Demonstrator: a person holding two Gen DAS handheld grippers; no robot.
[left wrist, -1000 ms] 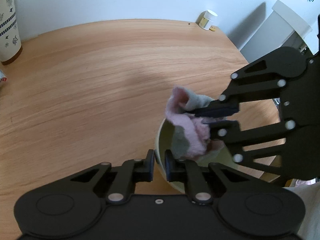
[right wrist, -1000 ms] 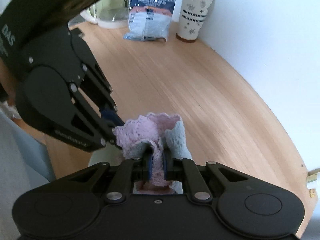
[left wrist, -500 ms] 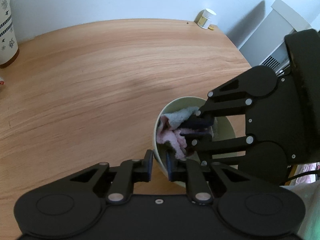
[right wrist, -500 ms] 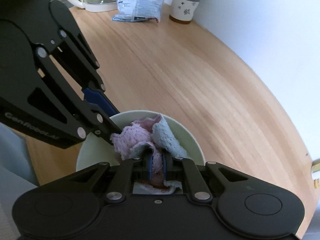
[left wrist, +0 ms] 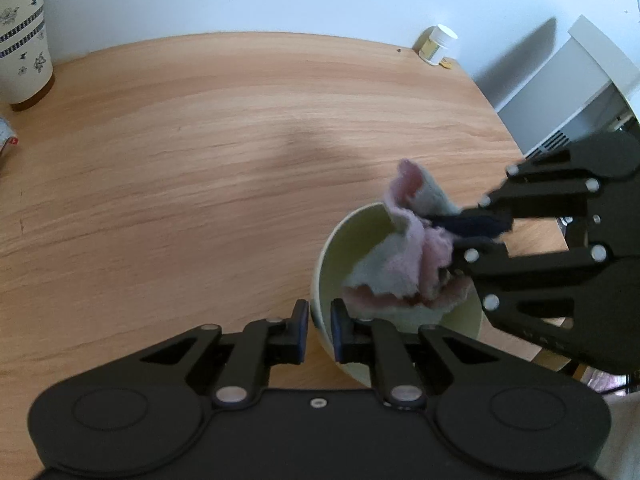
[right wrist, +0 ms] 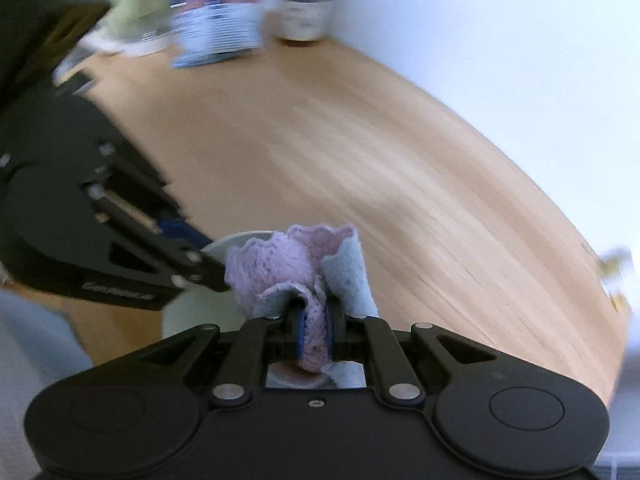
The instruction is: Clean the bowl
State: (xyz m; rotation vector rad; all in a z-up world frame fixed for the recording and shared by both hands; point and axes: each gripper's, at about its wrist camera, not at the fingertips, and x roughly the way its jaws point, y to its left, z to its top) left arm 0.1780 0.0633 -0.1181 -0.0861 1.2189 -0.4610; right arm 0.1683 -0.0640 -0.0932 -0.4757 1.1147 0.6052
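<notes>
1. The left gripper was clamped on the near rim of the pale green bowl, one pad outside the wall and one inside, probably to steady it during wiping.
2. The right gripper was pinched tight on a bunched pink-and-grey cloth, its lower folds hanging into the bowl's hollow, the upper flap rising above the rim.
3. The bowl sat near the front right edge of the wooden table, well apart from the patterned cup and the small white-capped bottle.
4. The cloth looked soft, nubbly and scalloped at its edge; the bowl smooth, round and thin-walled; the tabletop straight-grained.
</notes>
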